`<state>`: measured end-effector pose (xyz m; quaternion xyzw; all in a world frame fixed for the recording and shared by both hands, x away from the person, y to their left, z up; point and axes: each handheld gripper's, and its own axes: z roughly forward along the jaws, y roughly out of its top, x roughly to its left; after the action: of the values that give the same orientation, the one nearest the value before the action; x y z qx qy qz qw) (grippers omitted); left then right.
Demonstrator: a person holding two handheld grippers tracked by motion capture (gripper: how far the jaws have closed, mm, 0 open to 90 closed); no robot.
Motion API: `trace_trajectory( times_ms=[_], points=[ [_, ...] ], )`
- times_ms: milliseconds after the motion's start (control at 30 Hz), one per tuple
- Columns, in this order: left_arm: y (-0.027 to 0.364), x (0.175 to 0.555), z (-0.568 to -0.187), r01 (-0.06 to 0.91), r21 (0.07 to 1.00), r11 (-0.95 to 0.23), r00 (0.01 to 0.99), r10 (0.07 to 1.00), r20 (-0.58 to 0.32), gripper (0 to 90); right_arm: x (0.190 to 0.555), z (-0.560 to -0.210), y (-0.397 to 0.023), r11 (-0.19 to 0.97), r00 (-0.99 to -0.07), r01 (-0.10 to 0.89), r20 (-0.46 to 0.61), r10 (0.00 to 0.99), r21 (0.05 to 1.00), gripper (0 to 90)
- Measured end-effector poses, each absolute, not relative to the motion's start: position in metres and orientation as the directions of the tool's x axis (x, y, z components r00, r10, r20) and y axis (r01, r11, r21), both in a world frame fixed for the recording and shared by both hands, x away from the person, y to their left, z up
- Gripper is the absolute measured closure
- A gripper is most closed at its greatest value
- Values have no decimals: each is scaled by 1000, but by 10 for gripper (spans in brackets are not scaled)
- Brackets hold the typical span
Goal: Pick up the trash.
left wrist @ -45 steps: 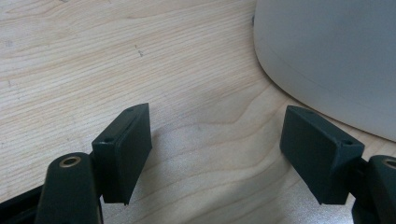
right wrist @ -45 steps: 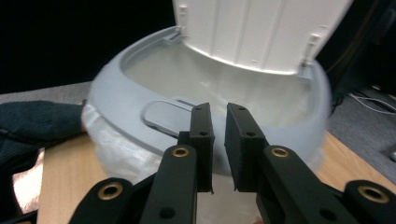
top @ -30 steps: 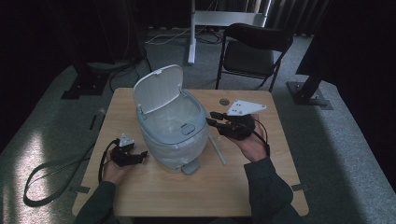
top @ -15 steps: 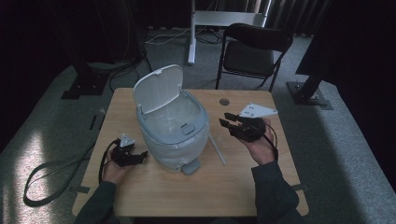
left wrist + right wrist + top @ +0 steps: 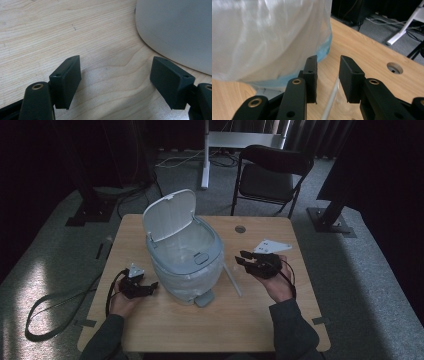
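Presently one wooden counter (image 5: 260, 330) carries one pale grey-blue pedal bin (image 5: 187, 265), standing upright a little left of the middle. Its lid (image 5: 169, 215) is raised and tilted back toward the far left; a translucent liner (image 5: 175, 252) drapes over the rim and down the sides, and a grey pedal (image 5: 204, 298) projects from the base toward the near edge. One clear, slim rod-like piece (image 5: 233, 279) lies flat on the counter just right of the bin, between it and the right gripper; what it is cannot be told.

Open counter lies along the whole near edge and in the far right corner, where one round cable hole (image 5: 240, 229) sits near the far edge. The left margin beside the bin is narrower.

Two grippers are present. The left gripper (image 5: 150, 286) rests low at the bin's near-left side, just beside its wall; in the left gripper view its fingers (image 5: 66, 81) stand wide apart, released, bare wood between them. The right gripper (image 5: 243, 258) is held right of the bin, apart from it; in the right gripper view its fingers (image 5: 312, 75) are parted by a narrow gap, grasping nothing, with the clear piece lying below.

One black folding chair (image 5: 272, 175) stands on the floor beyond the far edge.
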<state>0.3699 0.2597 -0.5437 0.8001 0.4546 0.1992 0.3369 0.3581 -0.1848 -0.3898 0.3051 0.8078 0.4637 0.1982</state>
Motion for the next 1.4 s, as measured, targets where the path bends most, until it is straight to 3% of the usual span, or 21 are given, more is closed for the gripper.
trace_trajectory(
  times_ms=[1033,1400],
  points=[
    [259,370,-544,594,721,-357,504,864,13,252,364,-449,-180,449,-720,418,-14,694,789,704],
    [259,370,-544,594,721,-357,504,864,13,252,369,-477,-171,515,-720,483,-14,694,708,714]
  ],
)
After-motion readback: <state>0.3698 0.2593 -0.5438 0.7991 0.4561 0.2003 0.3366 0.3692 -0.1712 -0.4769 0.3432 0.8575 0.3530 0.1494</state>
